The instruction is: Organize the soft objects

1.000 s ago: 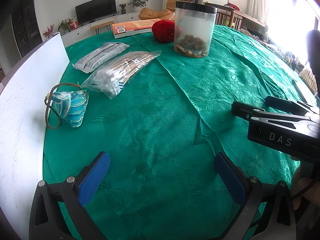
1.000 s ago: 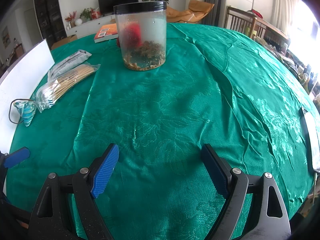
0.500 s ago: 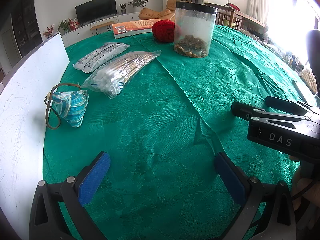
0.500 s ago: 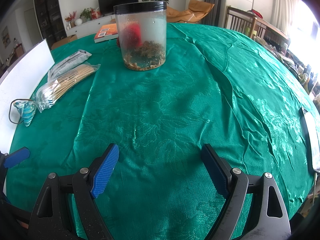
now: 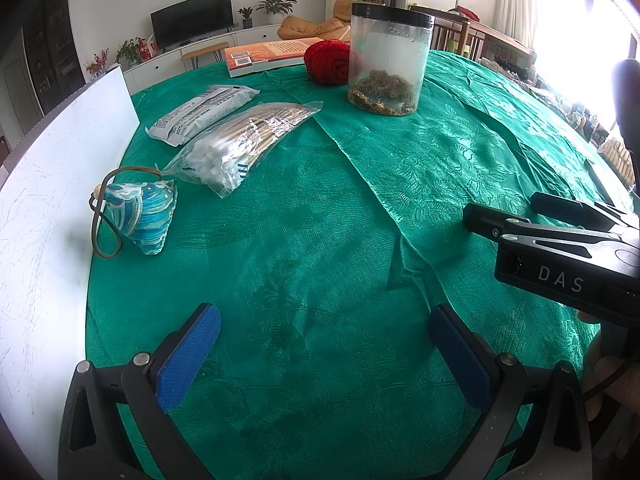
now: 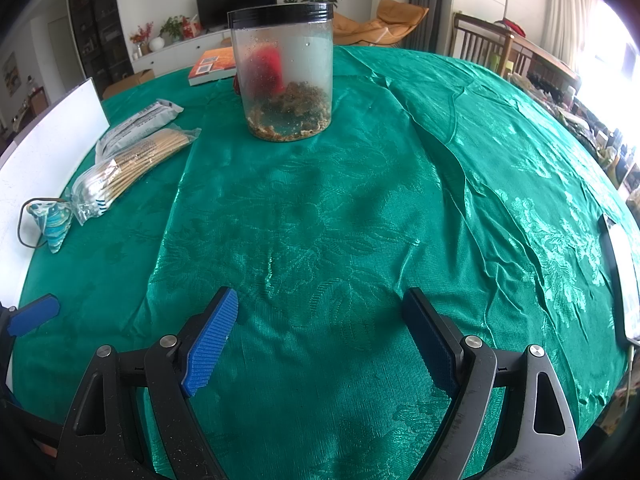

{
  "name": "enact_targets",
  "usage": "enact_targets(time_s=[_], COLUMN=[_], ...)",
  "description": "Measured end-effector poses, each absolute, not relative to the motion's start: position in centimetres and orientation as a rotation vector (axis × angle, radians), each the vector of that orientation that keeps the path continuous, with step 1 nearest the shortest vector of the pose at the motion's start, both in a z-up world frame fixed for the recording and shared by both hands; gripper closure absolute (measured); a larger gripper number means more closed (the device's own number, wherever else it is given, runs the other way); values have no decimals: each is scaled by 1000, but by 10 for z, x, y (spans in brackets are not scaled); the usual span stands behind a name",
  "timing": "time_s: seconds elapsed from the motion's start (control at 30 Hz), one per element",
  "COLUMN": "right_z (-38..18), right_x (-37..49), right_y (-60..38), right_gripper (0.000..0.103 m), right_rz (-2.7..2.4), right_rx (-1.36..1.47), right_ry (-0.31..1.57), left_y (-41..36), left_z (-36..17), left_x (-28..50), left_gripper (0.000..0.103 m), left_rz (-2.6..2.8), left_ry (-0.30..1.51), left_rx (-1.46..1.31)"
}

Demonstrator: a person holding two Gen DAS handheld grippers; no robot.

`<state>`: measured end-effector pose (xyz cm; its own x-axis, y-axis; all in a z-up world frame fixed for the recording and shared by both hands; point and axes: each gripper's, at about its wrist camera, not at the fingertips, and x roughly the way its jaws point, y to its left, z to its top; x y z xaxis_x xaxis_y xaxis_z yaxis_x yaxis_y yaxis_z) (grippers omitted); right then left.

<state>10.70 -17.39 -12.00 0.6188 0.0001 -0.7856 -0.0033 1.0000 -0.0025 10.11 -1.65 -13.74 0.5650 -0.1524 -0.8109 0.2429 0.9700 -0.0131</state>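
Both claws, left claw [image 5: 324, 354] and right claw [image 6: 320, 338], hover released and empty over the green-clothed bench [image 6: 360, 208], seemingly poised to reach the blue pouch [image 5: 140, 216] far left beside the swab bag [image 5: 244, 140].

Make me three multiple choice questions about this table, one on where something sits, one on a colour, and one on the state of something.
1. Where is the red yarn ball?
A. behind the clear jar, beside the book
B. between the left gripper's fingers
C. on the white board

2. What colour is the tablecloth?
A. white
B. green
C. red

3. How do the right gripper's jaws stand?
A. closed on the jar
B. closed on a swab bag
C. open, nothing between them

Answers: 1 A, it lies against the jar's far side next to the book. 2 B, green cloth covers the table. 3 C, only cloth shows between the blue pads.
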Motion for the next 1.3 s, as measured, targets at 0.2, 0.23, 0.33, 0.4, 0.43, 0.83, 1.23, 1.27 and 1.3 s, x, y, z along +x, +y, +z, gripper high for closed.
enact_targets(time_s=[0.2,0.23,0.33,0.4,0.43,0.83,1.23,1.27,1.3], right_z=[-120,-120,-120,-120,-120,-120,-92,-93,-96], right_x=[107,107,107,107,107,107,182,198,212], right_y=[-174,-174,-174,-174,-174,-173,-121,-107,-92], right_gripper=[16,16,16,16,16,16,16,16,16], right_rz=[2,2,2,2,2,3,353,375,392], right_rx=[-4,-4,-4,-4,-4,-4,229,231,233], right_ry=[904,904,904,904,904,904,1004,1034,1058], left_y=[-17,-17,-17,-17,-17,-11,24,27,30], left_z=[-137,-137,-137,-137,-137,-133,-71,-67,-63], left_x=[101,101,101,101,101,96,42,40,39], left_gripper=[0,0,0,0,0,0,0,0,0], left_rz=[-233,-233,-233,-233,-233,-235,-280,-278,-273], left_ry=[942,943,942,942,942,971,827,820,813], left_rx=[104,104,104,104,104,66,-5,-13,-16])
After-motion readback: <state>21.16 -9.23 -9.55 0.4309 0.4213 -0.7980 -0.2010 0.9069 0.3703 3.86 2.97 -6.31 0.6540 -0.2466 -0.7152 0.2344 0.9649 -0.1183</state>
